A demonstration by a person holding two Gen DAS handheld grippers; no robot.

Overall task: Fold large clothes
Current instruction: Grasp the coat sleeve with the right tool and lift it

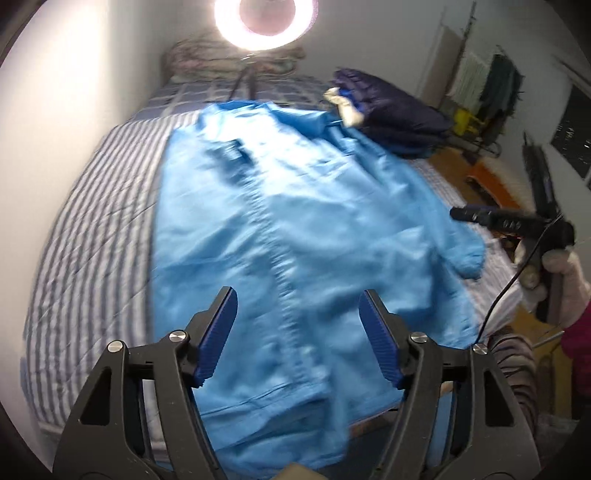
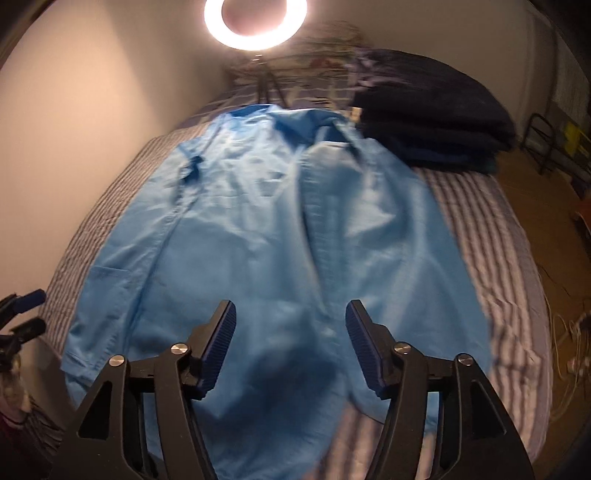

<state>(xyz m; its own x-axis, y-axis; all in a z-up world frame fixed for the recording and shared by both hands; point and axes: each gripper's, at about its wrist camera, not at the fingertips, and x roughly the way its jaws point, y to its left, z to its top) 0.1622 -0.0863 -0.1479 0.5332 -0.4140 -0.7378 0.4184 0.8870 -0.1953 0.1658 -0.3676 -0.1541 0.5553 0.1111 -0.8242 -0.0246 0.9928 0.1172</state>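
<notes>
From the left wrist, the left gripper (image 1: 297,332) hangs over the near end of a light blue coat (image 1: 295,221), its ribbed blue pads spread apart with nothing between them. The coat lies flat and lengthwise on a striped bed (image 1: 92,229), collar toward the far end. At the far right corner of the coat sits a pile of dark navy clothes (image 1: 391,110) with a pale piece of cloth (image 1: 345,107) on its near edge — it touches or overlaps the coat's shoulder. A ring light (image 1: 266,18) glares at the head of the bed beside a bare wall. At the right edge, a gloved hand (image 1: 554,273) holds the other tool, blurred, over the bed's side, a thin cable trailing from it.

From the right wrist, the right gripper (image 2: 290,343) also stands released, pads wide, above the coat's (image 2: 258,229) hem. The navy pile (image 2: 432,122) crowds the coat's far right shoulder; striped bedding (image 2: 498,258) lies bare on the right, with wooden floor and cables (image 2: 569,332) beyond. At the left edge the left tool's tips (image 2: 26,314) show — too little to read them here.
</notes>
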